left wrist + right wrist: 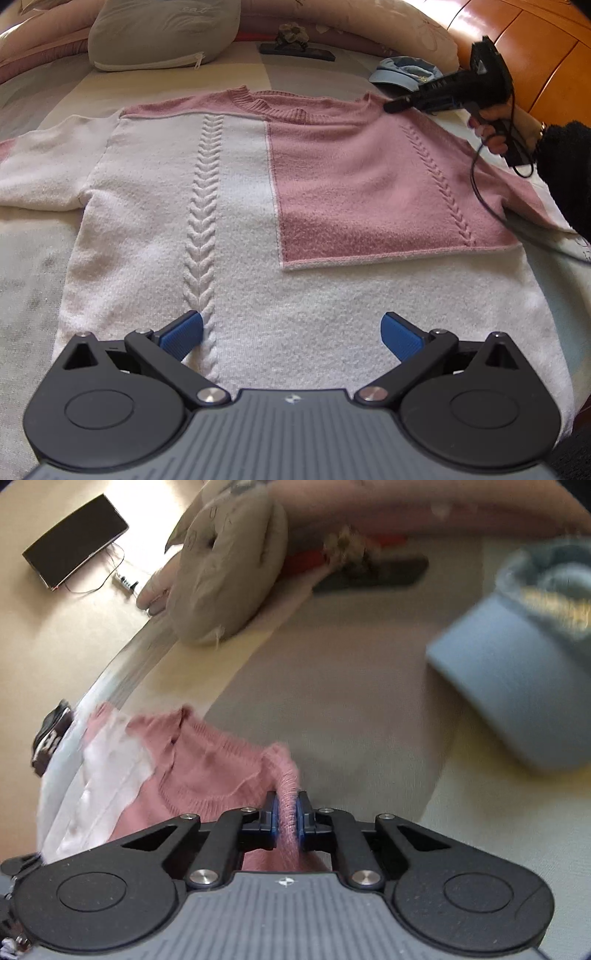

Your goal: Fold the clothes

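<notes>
- A pink and white knit sweater (pixel 258 206) lies spread flat, front up, on a pale bed (pixel 29 266), neckline away from the left camera.
- Left gripper (pixel 293 330) hovers over the sweater's white lower part, near the hem; its blue fingers (pixel 183 334) are spread wide with nothing between them.
- Right gripper (pixel 286 810), seen in its own camera, pinches a raised ridge of pink knit at the sweater's shoulder, beside the collar; the fingers press tight against the fabric.
- From the left camera, a hand (pixel 495 129) in a dark fuzzy sleeve (pixel 565 173) holds that right gripper at the sweater's far right corner.
- A blue cap (pixel 517 690) lies on the bed just beyond that shoulder.
- A grey pillow (pixel 159 33) rests at the head of the bed.
</notes>
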`<action>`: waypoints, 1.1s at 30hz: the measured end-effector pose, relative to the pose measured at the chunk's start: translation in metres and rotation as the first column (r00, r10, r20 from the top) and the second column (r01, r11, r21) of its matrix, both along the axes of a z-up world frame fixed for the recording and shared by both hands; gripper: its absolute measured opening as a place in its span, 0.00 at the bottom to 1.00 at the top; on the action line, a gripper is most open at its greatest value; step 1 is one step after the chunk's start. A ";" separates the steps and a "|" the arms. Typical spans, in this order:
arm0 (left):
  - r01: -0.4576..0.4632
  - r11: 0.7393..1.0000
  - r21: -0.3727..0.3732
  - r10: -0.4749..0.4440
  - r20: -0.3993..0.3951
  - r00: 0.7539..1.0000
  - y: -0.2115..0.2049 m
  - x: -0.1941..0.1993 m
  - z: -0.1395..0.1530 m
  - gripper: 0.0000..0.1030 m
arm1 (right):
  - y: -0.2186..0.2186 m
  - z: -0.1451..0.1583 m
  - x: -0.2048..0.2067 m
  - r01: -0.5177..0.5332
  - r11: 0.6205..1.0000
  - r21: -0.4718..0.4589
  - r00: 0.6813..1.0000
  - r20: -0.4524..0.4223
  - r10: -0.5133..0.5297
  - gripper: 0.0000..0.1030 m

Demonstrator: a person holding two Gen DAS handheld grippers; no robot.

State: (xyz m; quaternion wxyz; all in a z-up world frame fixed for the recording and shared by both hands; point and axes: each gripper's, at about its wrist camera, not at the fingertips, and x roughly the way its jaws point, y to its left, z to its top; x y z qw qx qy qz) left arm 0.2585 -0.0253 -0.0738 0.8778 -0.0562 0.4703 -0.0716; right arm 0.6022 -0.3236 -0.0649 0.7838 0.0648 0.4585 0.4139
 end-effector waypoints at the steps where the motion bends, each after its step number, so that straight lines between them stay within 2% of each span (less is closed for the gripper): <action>1: 0.000 1.000 0.005 0.000 -0.001 1.000 -0.001 0.000 0.000 0.99 | 0.000 -0.001 0.005 0.011 1.000 -0.005 1.000 -0.001 -0.011 0.13; 3: 0.002 1.000 0.011 -0.002 -0.004 1.000 -0.002 -0.002 0.001 0.99 | 0.000 -0.007 0.011 0.020 1.000 -0.019 1.000 -0.017 -0.021 0.12; 5: 0.004 1.000 0.012 -0.004 -0.008 1.000 -0.001 -0.006 0.003 0.99 | -0.004 -0.013 0.011 0.054 0.998 0.012 0.998 -0.037 -0.054 0.13; 7: -0.016 1.000 0.004 0.016 -0.006 1.000 0.003 -0.006 0.008 0.99 | -0.012 -0.011 0.009 0.111 0.994 0.027 0.992 -0.065 -0.109 0.21; 8: -0.027 1.000 0.000 0.027 -0.005 1.000 0.006 -0.006 0.010 0.99 | -0.013 -0.006 0.003 0.132 0.991 0.006 0.991 -0.034 -0.132 0.25; 9: -0.038 0.999 -0.004 0.038 0.002 0.999 0.008 -0.006 0.013 0.99 | -0.014 0.002 -0.002 0.143 0.990 -0.007 0.990 -0.009 -0.143 0.34; 10: -0.045 0.999 -0.007 0.045 0.010 0.999 0.011 -0.006 0.016 0.99 | -0.016 0.010 -0.008 0.151 0.989 -0.012 0.989 0.012 -0.151 0.36; 15: -0.032 0.999 0.005 0.032 0.048 0.998 0.013 0.004 0.026 0.99 | 0.004 0.047 -0.033 0.056 0.998 0.027 0.995 0.076 -0.058 0.44; 19: 0.012 1.000 0.021 -0.014 0.066 0.998 0.008 0.006 0.027 0.99 | 0.048 0.053 -0.039 -0.001 1.000 0.008 0.994 0.109 0.000 0.46; 25: 0.053 0.999 -0.002 -0.052 0.068 0.996 0.014 0.000 0.017 0.99 | 0.119 0.033 -0.039 -0.009 0.985 -0.174 0.976 0.214 0.047 0.47; 26: 0.059 0.998 -0.013 -0.058 0.065 0.996 0.017 -0.002 0.016 0.99 | 0.132 0.029 -0.040 -0.016 0.975 -0.222 0.969 0.238 0.070 0.48; 28: 0.070 0.997 -0.029 -0.068 0.067 0.995 0.025 -0.006 0.014 0.99 | 0.153 0.019 -0.043 -0.044 0.949 -0.314 0.954 0.268 0.133 0.58; 30: 0.075 0.996 -0.045 -0.072 0.068 0.995 0.033 -0.010 0.012 0.99 | 0.167 0.014 -0.050 -0.065 0.919 -0.390 0.938 0.291 0.190 0.59; 32: 0.074 0.995 -0.065 -0.070 0.070 0.995 0.043 -0.012 0.011 0.99 | 0.179 0.010 -0.056 -0.077 0.887 -0.455 0.921 0.307 0.238 0.56; 33: 0.074 0.994 -0.076 -0.069 0.073 0.995 0.049 -0.012 0.011 0.99 | 0.181 0.011 -0.056 -0.060 0.886 -0.459 0.923 0.313 0.225 0.28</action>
